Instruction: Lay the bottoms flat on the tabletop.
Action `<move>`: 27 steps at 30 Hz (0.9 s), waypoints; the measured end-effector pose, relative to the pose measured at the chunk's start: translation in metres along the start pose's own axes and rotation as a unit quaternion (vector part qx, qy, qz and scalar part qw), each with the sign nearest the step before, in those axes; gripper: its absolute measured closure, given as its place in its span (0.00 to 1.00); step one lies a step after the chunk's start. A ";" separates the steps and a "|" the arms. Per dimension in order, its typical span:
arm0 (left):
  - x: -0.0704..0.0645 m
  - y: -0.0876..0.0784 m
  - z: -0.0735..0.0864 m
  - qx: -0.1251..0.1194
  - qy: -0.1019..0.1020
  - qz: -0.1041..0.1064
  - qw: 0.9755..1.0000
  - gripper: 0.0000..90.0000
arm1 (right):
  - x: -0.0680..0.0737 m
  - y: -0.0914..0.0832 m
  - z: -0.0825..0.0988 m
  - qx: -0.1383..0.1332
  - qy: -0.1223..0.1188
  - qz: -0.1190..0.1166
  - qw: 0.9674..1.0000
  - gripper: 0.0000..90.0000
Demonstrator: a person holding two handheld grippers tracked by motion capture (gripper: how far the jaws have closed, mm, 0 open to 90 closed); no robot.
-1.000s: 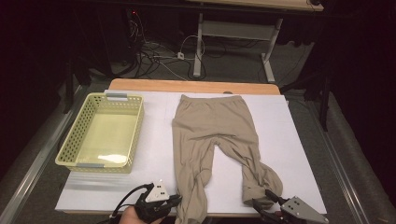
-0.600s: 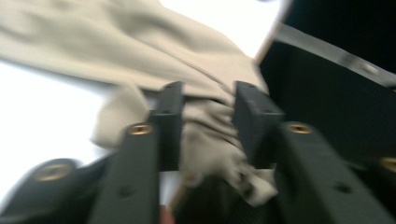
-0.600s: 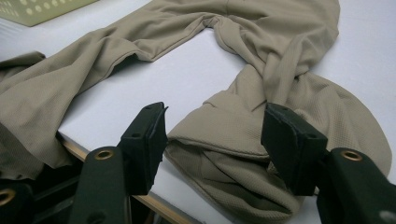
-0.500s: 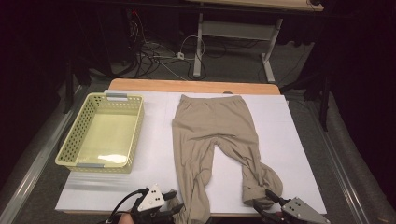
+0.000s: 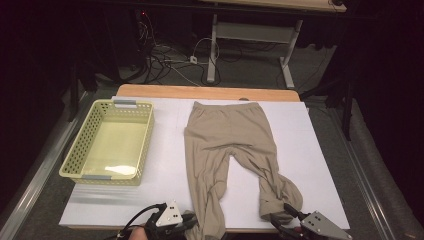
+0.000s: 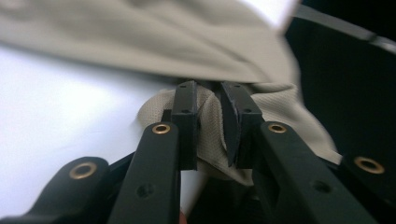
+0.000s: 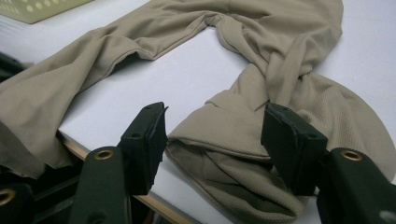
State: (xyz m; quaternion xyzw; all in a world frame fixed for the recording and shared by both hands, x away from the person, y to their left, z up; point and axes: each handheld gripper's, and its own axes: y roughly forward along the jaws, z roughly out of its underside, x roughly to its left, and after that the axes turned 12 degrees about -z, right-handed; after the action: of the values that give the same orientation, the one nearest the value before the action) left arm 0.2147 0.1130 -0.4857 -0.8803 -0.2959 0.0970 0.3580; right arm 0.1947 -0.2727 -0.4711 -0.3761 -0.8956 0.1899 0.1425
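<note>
Beige leggings (image 5: 227,150) spread mid-frame on the white desk (image 5: 165,170), hems at the bottom edge. Left tool (image 6: 209,100) closing on the left hem, seemingly pinching only a thin fold: liable to slip free under pull. Right tool (image 7: 212,140) spread astride the bunched right hem (image 7: 243,140), not gripping: could snatch several layers.

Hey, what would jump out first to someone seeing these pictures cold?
The beige pants spread legs-toward-the-person across the white table. At the near edge, the left gripper, jaws just closing, pinches one leg's cuff, while the right gripper straddles the other, bunched cuff with open jaws. A yellow-green basket sits at the table's left.
</note>
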 end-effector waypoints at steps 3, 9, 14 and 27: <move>-0.013 -0.002 -0.002 0.002 0.019 0.026 0.999 0.83 | -0.001 -0.001 0.000 -0.001 0.000 0.001 1.000 0.46; -0.022 -0.016 -0.011 -0.045 0.009 0.034 0.998 0.76 | -0.001 -0.002 0.000 -0.002 0.000 0.001 1.000 0.46; -0.012 -0.011 -0.007 -0.045 -0.009 -0.003 0.999 0.74 | -0.001 -0.001 0.000 -0.001 0.000 0.000 1.000 0.46; 0.002 0.017 -0.005 -0.022 -0.034 -0.037 0.998 0.68 | -0.004 0.001 0.006 0.002 0.008 -0.006 1.000 0.46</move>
State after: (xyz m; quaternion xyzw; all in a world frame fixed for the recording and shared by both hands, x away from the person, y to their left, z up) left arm 0.2260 0.1021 -0.4939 -0.8726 -0.3426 0.1065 0.3315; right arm 0.1962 -0.2765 -0.4777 -0.3724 -0.8961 0.1880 0.1517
